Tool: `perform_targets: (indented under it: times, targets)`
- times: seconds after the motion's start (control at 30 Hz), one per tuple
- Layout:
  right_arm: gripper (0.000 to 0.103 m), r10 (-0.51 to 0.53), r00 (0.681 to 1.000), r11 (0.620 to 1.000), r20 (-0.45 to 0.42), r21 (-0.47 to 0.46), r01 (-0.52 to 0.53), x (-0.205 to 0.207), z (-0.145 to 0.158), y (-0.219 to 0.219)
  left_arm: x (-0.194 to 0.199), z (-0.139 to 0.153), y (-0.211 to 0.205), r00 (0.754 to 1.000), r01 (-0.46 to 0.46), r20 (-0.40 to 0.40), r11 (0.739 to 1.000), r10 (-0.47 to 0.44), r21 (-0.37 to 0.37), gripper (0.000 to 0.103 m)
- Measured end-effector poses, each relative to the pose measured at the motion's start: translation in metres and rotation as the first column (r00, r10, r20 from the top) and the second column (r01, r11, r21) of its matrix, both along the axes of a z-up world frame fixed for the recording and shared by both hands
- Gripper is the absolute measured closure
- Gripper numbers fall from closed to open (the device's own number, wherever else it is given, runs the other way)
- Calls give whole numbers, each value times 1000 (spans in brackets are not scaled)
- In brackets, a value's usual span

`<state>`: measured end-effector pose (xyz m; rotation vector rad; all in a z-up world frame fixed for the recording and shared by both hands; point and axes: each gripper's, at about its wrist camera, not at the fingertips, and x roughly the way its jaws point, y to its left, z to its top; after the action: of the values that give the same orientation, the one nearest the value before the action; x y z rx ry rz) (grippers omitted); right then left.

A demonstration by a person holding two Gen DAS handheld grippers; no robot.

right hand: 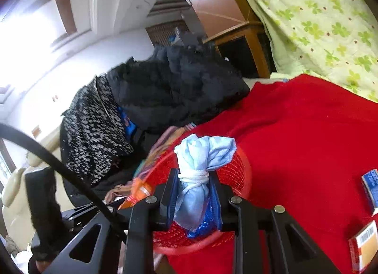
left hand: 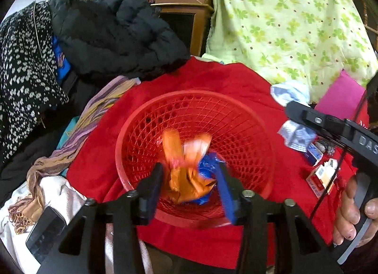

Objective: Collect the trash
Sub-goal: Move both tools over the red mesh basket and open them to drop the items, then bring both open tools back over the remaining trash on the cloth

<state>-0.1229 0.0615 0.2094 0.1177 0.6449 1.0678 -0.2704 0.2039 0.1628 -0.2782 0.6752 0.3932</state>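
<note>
A red mesh basket (left hand: 189,113) stands on a red blanket (left hand: 236,78). My left gripper (left hand: 190,170) hovers over the basket's near side. A crumpled orange and blue wrapper (left hand: 186,177) hangs blurred between its spread fingers, with a gap on the left side, so the jaws stand open. My right gripper (left hand: 297,115) reaches in from the right, shut on a light blue face mask (left hand: 295,134). In the right wrist view that gripper (right hand: 192,179) pinches the mask (right hand: 200,153), bundled with its white strap, above the basket (right hand: 236,170).
A red and orange cigarette pack (left hand: 321,177) and a blue box (left hand: 313,153) lie on the blanket right of the basket. A phone (left hand: 45,233) rests at the lower left. Black jackets (left hand: 118,33), a scarf (left hand: 94,113) and a green clover cloth (left hand: 295,26) surround the blanket.
</note>
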Motion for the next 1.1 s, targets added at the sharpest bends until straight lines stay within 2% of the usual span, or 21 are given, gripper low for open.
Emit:
perform_targets:
  times: [0.03, 0.07, 0.1, 0.13, 0.23, 0.4, 0.63, 0.73, 0.87, 1.0, 1.1]
  targets:
    - [69, -6, 1000, 1000, -8, -14, 6, 1, -4, 2, 0, -3, 2, 1000, -6, -6, 1000, 6, -5, 43]
    - [61, -19, 999, 999, -28, -27, 18, 5, -9, 7, 0, -4, 2, 1000, -7, -7, 1000, 7, -6, 42]
    - [41, -25, 999, 999, -39, -26, 24, 6, -11, 1, 0, -5, 2, 1000, -2, -8, 1000, 1, -8, 42]
    - [34, -35, 998, 999, -59, -14, 34, 9, -15, -3, -1, -7, 1, 1000, 5, -12, 1000, -5, -6, 42]
    - [33, -52, 996, 998, -71, 40, 55, 13, -15, -24, -3, -7, -1, 1000, 7, -15, 1000, -7, 3, 42]
    - [33, -106, 993, 992, -57, 64, 110, 15, -11, -63, -6, 0, -18, 999, 37, -3, 999, -37, 27, 38]
    - [33, -252, 967, 965, -37, 72, 254, 25, -8, -155, 0, 11, -65, 991, 137, 3, 989, -137, 57, 33]
    - [33, -339, 940, 937, -27, 79, 340, 30, -8, -205, 6, 13, -90, 981, 192, -9, 979, -192, 74, 33]
    - [33, -459, 888, 883, -35, 89, 460, 40, -13, -277, 18, 10, -120, 966, 257, -35, 964, -255, 73, 32]
    - [33, -547, 828, 820, -122, 121, 559, 57, -26, -345, 36, 2, -150, 946, 320, -81, 944, -314, 75, 32]
    - [33, -611, 764, 762, -208, 110, 639, 72, -39, -396, 51, -5, -170, 929, 363, -101, 931, -357, 47, 32]
